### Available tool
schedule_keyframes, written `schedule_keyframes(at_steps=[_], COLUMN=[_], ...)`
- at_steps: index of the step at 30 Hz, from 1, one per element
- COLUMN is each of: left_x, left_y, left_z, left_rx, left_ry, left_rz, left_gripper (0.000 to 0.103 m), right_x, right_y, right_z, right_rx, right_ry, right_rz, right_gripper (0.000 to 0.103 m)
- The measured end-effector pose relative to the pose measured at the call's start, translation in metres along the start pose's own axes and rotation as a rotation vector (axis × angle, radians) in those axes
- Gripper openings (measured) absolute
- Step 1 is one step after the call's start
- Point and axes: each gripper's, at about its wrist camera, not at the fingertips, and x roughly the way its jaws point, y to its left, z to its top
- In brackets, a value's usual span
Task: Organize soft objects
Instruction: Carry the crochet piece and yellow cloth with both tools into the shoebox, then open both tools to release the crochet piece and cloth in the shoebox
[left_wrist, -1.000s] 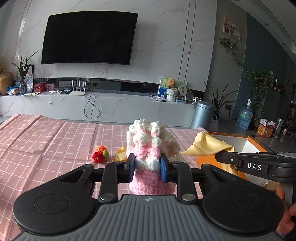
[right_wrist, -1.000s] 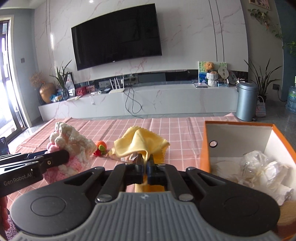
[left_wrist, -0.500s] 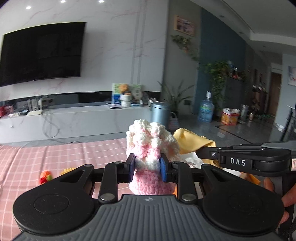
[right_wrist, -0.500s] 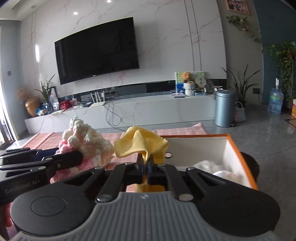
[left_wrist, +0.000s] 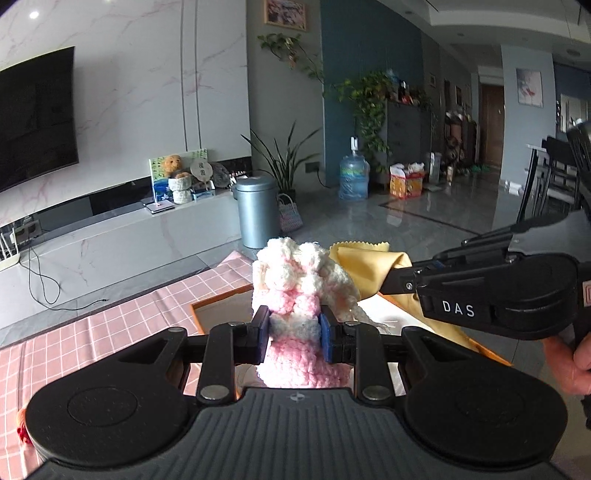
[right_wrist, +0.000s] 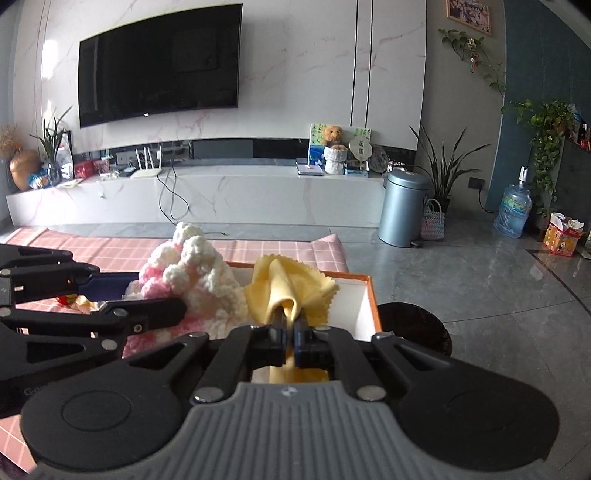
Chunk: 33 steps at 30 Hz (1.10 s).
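Observation:
My left gripper is shut on a pink and white knitted piece, which it holds in the air over the near corner of an orange box. To its right my right gripper is shut on a yellow cloth. In the right wrist view the right gripper pinches the yellow cloth above the orange box, with the knitted piece and the left gripper close on its left. The inside of the box is mostly hidden.
A pink checked tablecloth covers the table to the left. A small red and orange knitted toy lies at the far left edge. Past the table's end are grey floor, a metal bin and a low TV bench.
Both grippers have swung right with their loads, from over the tablecloth to over the orange box. The left one rolled as it moved. Both grips stayed the same.

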Motion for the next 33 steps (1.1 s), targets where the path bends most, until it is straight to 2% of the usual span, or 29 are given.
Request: schedule_keyframes(at_steps=[16, 26, 33], left_x=[0.092, 0.117, 0.132], left_y=[-0.015, -0.016, -0.013], left_z=[-0.005, -0.014, -0.02], left_rx=[0.172, 0.239, 0.277], left_ry=[0.229, 0.31, 0.367], left_rz=[-0.008, -0.023, -0.005], left_gripper=[0.031, 0.033, 0.038], right_x=[0.101, 0.138, 0.15], right_y=[-0.015, -0.008, 0.0], right_z=[0.008, -0.001, -0.005], right_rx=[-0.188, -0.276, -0.304], right_ry=[0.224, 0.33, 0.361], right_rz=[-0.002, 0.047, 0.061], right_gripper=[0.0, 0.001, 0.001])
